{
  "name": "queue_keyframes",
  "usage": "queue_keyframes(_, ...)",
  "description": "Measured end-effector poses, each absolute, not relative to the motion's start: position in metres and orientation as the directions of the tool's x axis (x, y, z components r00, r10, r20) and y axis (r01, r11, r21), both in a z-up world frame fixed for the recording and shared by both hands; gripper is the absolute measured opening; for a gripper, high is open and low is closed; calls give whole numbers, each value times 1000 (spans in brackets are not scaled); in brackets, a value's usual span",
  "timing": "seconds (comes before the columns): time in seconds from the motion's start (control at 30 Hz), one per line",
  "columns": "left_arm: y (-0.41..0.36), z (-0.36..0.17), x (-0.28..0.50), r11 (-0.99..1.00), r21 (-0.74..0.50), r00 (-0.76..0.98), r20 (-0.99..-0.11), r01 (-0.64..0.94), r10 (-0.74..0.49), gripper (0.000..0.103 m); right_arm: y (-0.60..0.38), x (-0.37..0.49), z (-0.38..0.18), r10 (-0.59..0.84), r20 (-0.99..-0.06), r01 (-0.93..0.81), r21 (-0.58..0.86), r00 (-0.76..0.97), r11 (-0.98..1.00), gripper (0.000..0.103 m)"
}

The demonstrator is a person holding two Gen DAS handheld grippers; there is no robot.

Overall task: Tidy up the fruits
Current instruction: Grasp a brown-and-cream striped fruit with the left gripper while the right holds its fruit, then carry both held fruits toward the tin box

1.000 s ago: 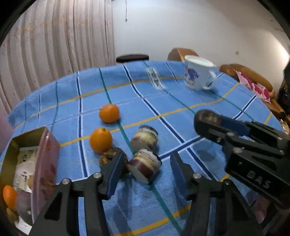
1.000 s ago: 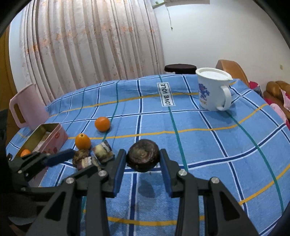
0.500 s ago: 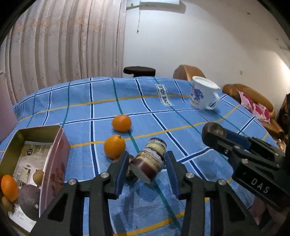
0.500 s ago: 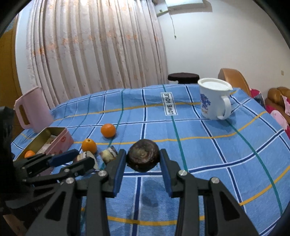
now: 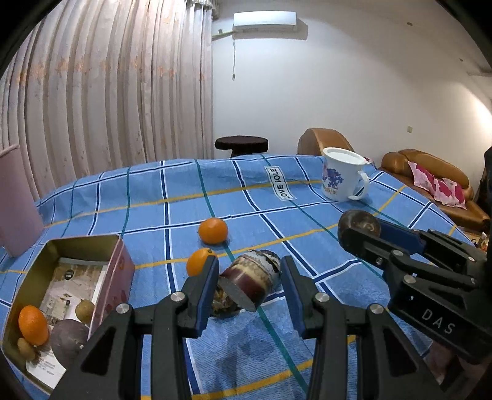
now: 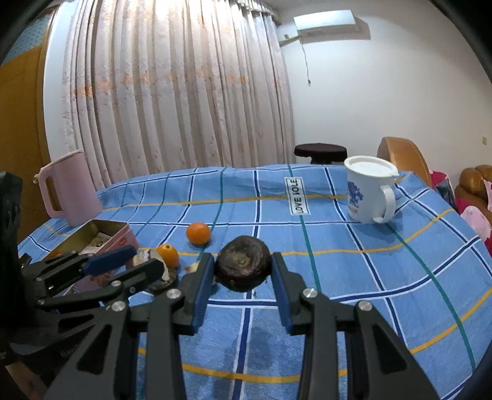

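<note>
Tilting downward, left tool [image 5: 249, 281] clamping sugarcane piece [image 5: 246, 281] (lifted), right tool [image 6: 243, 270] gripping dark fruit [image 6: 243, 266].

A home living room: long pleated curtains [image 6: 172, 92], a wall air conditioner [image 5: 264, 22], brown leather sofas [image 5: 430, 172] with a flowered cushion [image 5: 436, 186], and a bench under a blue checked cloth [image 6: 369, 246] carrying a mug [image 6: 367, 194].

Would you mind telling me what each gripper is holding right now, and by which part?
Right gripper clamps the dark round fruit across its sides. Left gripper clamps the banded cut piece across its curved sides.
</note>
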State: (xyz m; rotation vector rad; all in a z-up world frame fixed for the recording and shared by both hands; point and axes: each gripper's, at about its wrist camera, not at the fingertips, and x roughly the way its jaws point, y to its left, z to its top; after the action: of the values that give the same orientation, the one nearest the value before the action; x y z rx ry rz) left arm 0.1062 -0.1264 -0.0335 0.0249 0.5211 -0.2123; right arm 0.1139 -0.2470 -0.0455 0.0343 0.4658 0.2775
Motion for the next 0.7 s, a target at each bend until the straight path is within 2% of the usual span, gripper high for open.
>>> queue_keyframes(0.23, -123, -30, 99, 980, -26, 866, -463, 198, -187, 44, -246, 112, -45, 273, -428, -259, 93, 862, 962, 40)
queue_keyframes(0.7, -122, -22, 80, 987, 6, 921, -361, 159, -146, 44, -240, 93, -37, 282, -337, -284, 42, 898, 958, 40)
